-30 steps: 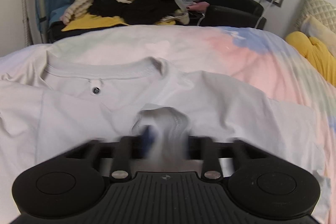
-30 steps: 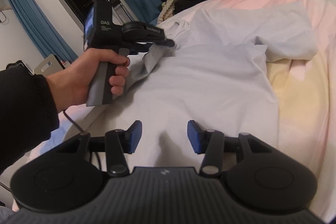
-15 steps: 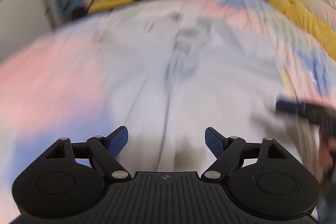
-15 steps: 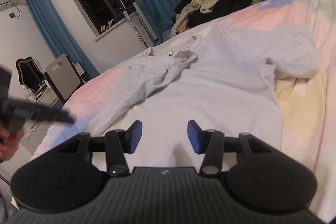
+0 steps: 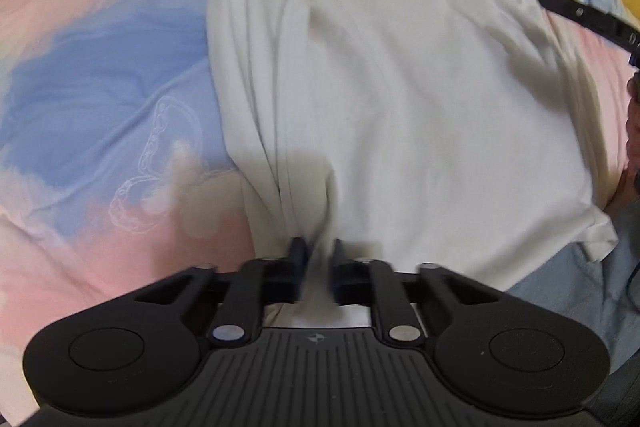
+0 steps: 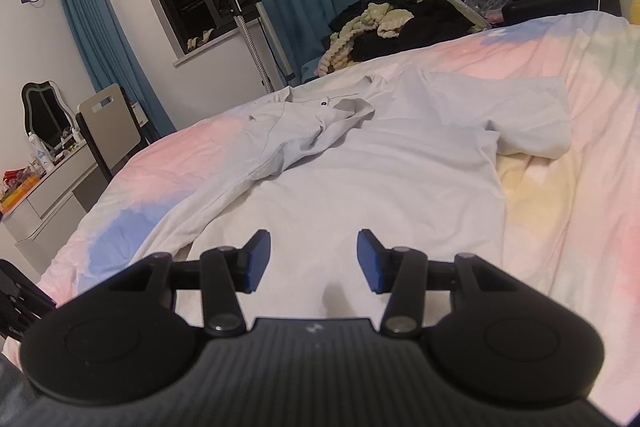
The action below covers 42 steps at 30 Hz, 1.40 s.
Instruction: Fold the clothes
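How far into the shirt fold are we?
Early. Done: the white t-shirt lies spread on the pastel bedspread, its left sleeve side folded in over the body. In hand: the left gripper is shut on the shirt's bottom hem; the right gripper hangs open over the hem with nothing in it. Left: the right sleeve lies spread out, and the lengthwise folds.

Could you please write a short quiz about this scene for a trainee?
1. True or false: the left claw is shut on the shirt.
2. The right claw is: A) open, B) shut on the shirt, C) holding a pillow.
3. Fill in: the shirt lies on a ____.

Key: 1 true; 2 A; 3 bed.
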Available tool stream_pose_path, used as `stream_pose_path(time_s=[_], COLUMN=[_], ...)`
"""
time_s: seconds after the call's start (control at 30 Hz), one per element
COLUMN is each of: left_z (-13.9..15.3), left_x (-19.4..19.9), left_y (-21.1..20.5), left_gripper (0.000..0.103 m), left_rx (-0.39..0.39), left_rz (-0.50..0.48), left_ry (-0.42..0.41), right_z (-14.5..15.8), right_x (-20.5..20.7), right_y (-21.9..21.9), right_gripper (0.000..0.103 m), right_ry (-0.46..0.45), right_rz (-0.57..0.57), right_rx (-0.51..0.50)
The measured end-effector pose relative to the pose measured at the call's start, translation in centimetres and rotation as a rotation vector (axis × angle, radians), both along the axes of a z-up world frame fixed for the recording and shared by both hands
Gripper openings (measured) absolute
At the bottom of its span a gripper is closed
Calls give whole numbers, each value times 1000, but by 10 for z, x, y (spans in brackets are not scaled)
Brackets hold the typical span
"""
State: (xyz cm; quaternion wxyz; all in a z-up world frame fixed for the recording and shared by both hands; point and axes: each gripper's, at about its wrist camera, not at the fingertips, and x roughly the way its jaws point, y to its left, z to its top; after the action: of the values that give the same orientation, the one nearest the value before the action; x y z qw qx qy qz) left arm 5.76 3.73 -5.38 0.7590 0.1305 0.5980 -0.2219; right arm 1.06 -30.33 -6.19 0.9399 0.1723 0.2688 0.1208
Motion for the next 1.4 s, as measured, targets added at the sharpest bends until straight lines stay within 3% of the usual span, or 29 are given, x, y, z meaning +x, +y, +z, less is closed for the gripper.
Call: stream_pose_path(time_s=[0.2, 0.33, 0.43, 0.57, 0.73, 0.93, 1.1, 1.4], left_z=[53, 32, 0, -30, -29, -14, 4, 27], left_x=[-32, -57, -64, -64, -69, -71, -68, -17], left_y=[-38, -61, -71, -76, -80, -84, -86, -80], left_gripper=[7, 8, 12, 27, 70, 86, 89, 91], left_rx=[-70, -64, -62, -65, -114, -178, -297, -421], left_rz=[-35, -47, -42, -27, -43, -35, -40, 78], left_ry=[-86, -95, -76, -57, -73, -112, -203, -405], right_z=[-3, -6, -5, -5, -4, 1, 8, 8], right_x=[2, 4, 3, 2, 1, 0, -3, -3], right_y=[-7, -7, -4, -4, -5, -1, -2, -3], right_gripper=[50, 50, 50, 50, 50, 50, 50, 52], right_ry=[5, 12, 9, 12, 7, 5, 6, -2], right_rz=[-14, -5, 7, 12, 9, 1, -28, -58], right_rx=[20, 35, 27, 28, 36, -9, -66, -107])
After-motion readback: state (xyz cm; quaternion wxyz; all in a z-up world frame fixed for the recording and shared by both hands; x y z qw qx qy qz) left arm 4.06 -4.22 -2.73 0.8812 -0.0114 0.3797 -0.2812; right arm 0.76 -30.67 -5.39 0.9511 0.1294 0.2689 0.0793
